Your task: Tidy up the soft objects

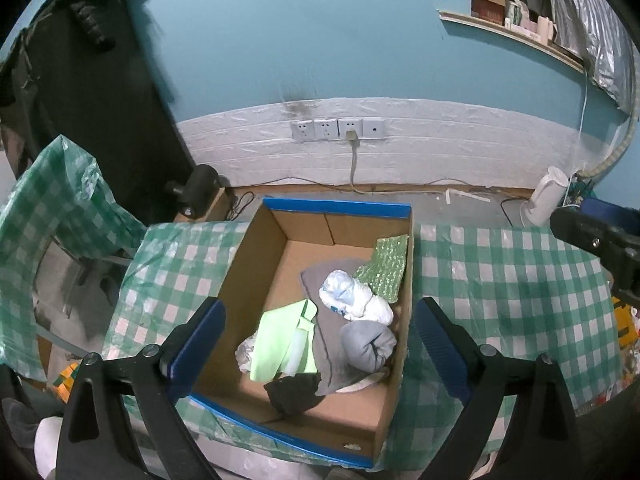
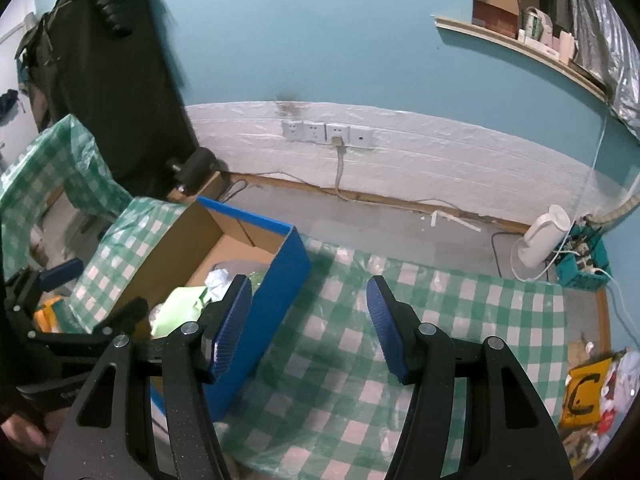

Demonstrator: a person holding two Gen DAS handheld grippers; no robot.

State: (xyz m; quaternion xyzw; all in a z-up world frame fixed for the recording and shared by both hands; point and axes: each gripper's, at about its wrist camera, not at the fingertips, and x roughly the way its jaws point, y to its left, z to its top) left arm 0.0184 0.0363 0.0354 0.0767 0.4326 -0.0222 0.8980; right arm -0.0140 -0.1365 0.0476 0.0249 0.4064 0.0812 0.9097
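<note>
A blue cardboard box [image 1: 340, 205] stands open on the checked table. It holds a grey cloth [image 1: 366, 346], a white and blue bundle [image 1: 354, 296], a light green cloth [image 1: 280, 344], a dark cloth [image 1: 296, 394] and green bubble wrap [image 1: 386, 266]. My left gripper [image 1: 320, 344] is open and empty above the box. My right gripper [image 2: 310, 326] is open and empty over the tablecloth, right of the box [image 2: 276, 300]. The left gripper [image 2: 60, 274] shows at the right wrist view's left edge.
The green checked tablecloth [image 2: 460, 320] covers the table. A white kettle [image 2: 540, 240] and a teal basket [image 2: 586, 256] stand on the floor by the wall. A dark coat [image 1: 92, 92] hangs at the left. A yellow bag [image 2: 584, 396] lies at the right.
</note>
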